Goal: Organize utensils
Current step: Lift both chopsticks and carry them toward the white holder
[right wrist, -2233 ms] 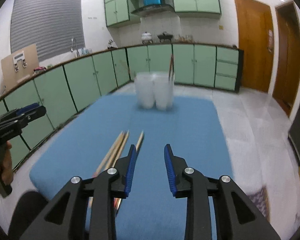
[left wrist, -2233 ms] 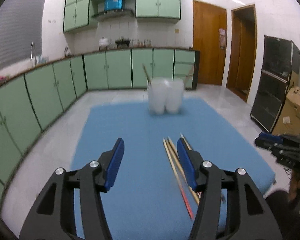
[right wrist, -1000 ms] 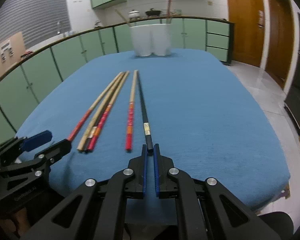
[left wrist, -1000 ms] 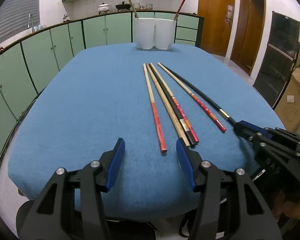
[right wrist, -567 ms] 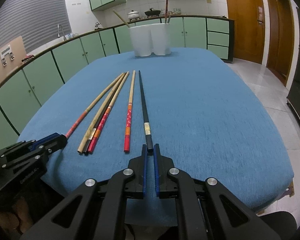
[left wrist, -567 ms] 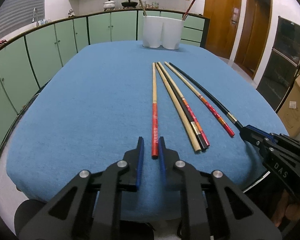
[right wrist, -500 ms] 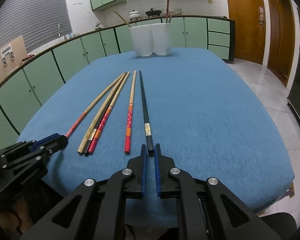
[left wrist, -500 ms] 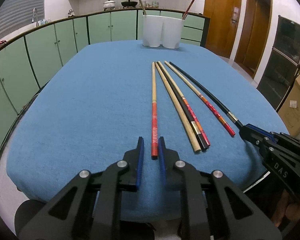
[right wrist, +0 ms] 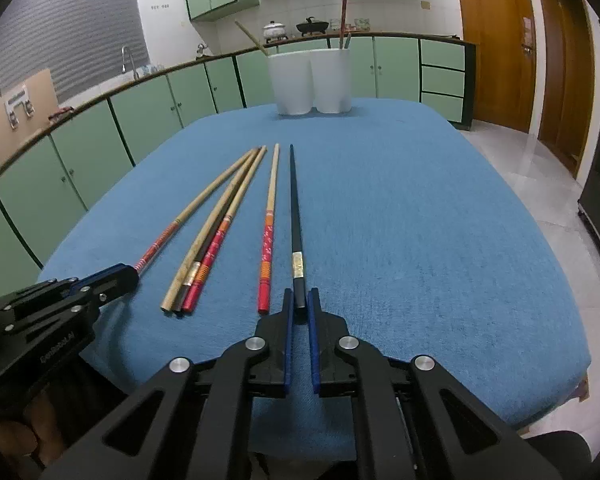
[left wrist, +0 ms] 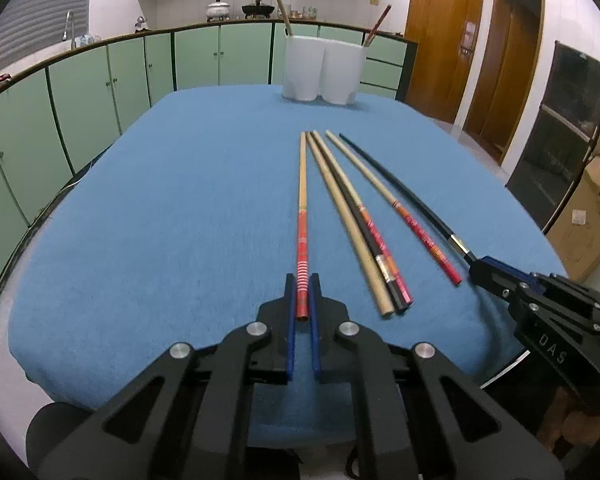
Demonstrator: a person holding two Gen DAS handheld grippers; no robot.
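Chopsticks are light, stiff, thin and prob. slippery, so best to grip near the thick butt end. Left gripper [left wrist: 302, 300] is clenched on the butt of the red-striped chopstick [left wrist: 302, 216], which runs toward 12 o'clock on the blue tablecloth [left wrist: 180, 208]. Right gripper [right wrist: 299, 308] has jaws nearly closed around the black chopstick [right wrist: 295, 216] end, also pointing to 12; real contact I cannot tell. White holder cups [right wrist: 310, 80] stand far at 12 o'clock.

Both tools sit low and level, pointing forward side by side. The left tool [left wrist: 303, 294] has its fingers nearly together, and the right tool [right wrist: 299, 306] looks the same.
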